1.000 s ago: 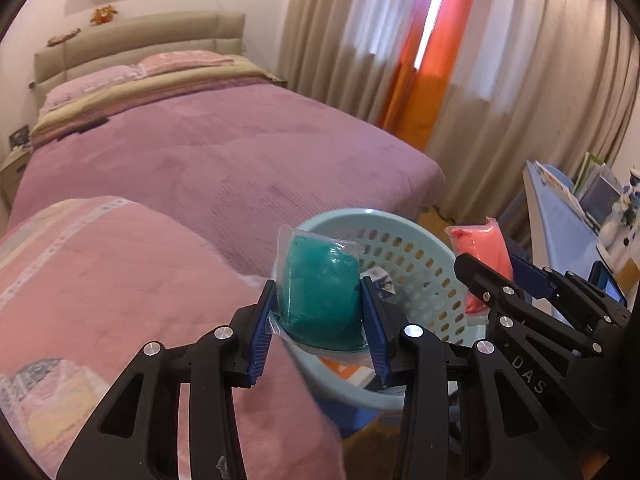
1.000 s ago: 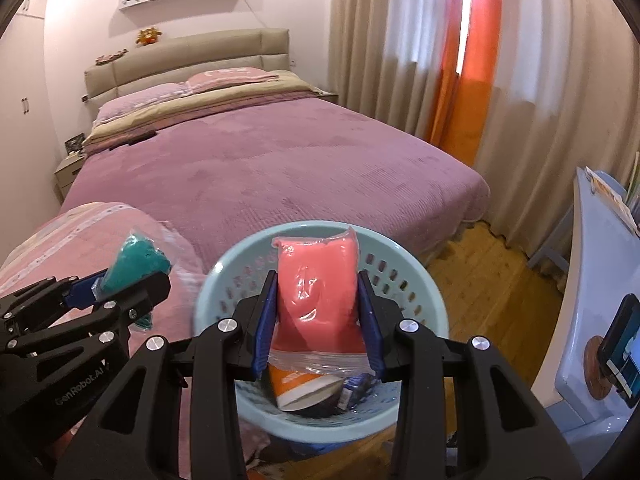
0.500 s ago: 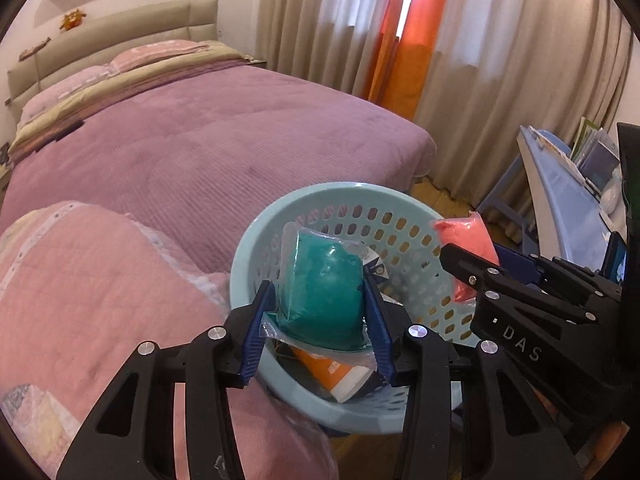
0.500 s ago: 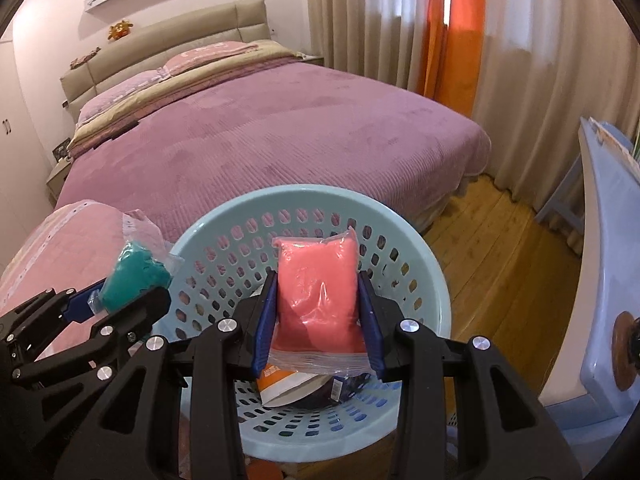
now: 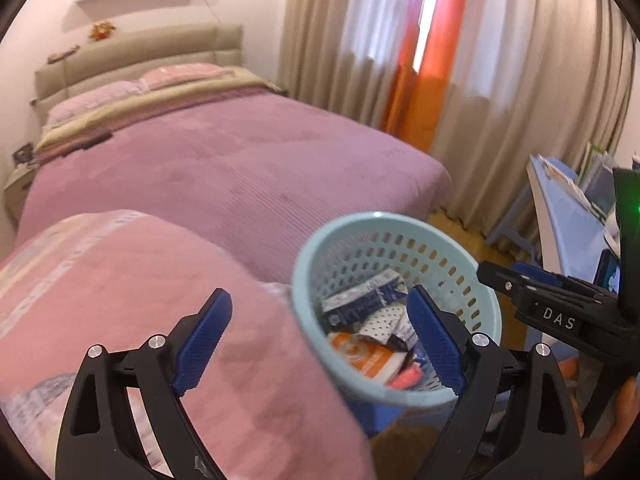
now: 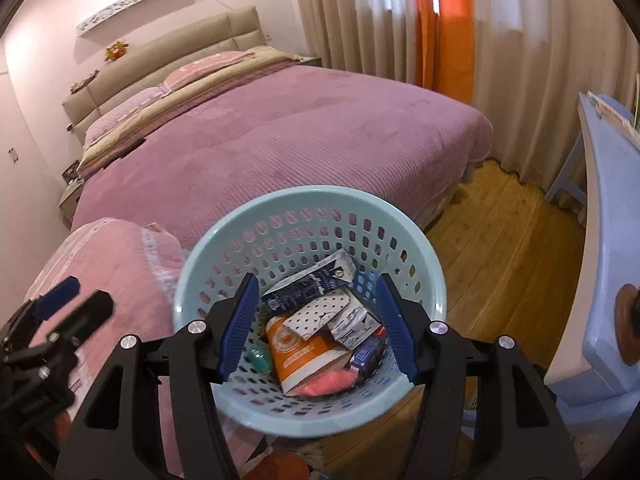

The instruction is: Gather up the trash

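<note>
A light blue perforated basket (image 6: 308,194) stands by the bed's foot and holds several cartons and wrappers. The pink bag (image 6: 332,382) lies at its bottom beside an orange carton (image 6: 300,352). The teal bag (image 6: 260,356) lies against the left wall. My right gripper (image 6: 318,316) hovers over the basket, its jaws opening with nothing held between them. My left gripper (image 5: 320,320) stands at the basket's (image 5: 372,216) left rim, jaws opening wide and holding nothing. The pink bag (image 5: 404,380) shows there too. Each gripper shows in the other's view: left (image 6: 78,300), right (image 5: 504,276).
A purple-covered bed (image 6: 280,140) fills the background. A folded pink blanket (image 5: 140,280) lies left of the basket. A light blue table (image 6: 600,240) stands at the right, with wooden floor (image 6: 500,240) between it and the bed. Curtains (image 5: 520,60) hang behind.
Both grippers have opened. The teal bag left my left gripper and the pink bag left my right; both now lie in the basket. My left gripper pulled back to the left.
</note>
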`<state>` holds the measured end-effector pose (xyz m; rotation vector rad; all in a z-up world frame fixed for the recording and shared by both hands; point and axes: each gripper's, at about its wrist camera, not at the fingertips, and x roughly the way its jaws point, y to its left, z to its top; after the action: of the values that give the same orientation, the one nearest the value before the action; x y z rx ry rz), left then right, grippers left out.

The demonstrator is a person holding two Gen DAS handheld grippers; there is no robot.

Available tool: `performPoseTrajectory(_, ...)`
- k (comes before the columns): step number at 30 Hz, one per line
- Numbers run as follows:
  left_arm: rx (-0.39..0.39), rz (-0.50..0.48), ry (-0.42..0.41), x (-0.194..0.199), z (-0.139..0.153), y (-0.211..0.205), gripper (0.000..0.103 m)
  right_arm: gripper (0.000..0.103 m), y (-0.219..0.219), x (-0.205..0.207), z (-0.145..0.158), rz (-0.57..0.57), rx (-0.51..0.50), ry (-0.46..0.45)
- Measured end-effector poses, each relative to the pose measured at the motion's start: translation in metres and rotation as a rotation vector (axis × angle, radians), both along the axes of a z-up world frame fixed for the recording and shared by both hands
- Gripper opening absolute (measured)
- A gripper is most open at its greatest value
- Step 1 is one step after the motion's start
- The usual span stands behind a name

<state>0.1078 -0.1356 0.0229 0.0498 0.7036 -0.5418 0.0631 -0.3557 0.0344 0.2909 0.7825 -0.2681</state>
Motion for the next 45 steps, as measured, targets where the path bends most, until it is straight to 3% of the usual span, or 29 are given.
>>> performPoseTrajectory(7, 0.039, 0.152, -0.170, -0.053, 0.015, 0.062, 0.095, 0.062, 0.060, -0.032, 0.018, 0.065, -0.087, -0.104)
performPoseTrajectory(12, 0.101, 0.248, -0.215, -0.076, 0.002, 0.091, 0.095, 0.062, 0.096, -0.053, 0.016, 0.074, -0.175, -0.205)
performPoseTrajectory(20, 0.089, 0.332, -0.302, -0.108, -0.014, 0.115, 0.095, 0.062, 0.133, -0.072, -0.004, 0.092, -0.202, -0.286)
performPoseTrajectory(24, 0.064, 0.312, -0.310, -0.109, -0.015, 0.119, 0.096, 0.062, 0.137, -0.070, -0.010, 0.092, -0.215, -0.268)
performPoseTrajectory(33, 0.027, 0.319, -0.218, -0.095, -0.024, 0.129, 0.096, 0.062, 0.133, -0.067, -0.014, 0.078, -0.223, -0.250)
performPoseTrajectory(45, 0.038, 0.321, -0.222, -0.097, -0.026, 0.124, 0.096, 0.062, 0.132, -0.067, -0.015, 0.094, -0.216, -0.253)
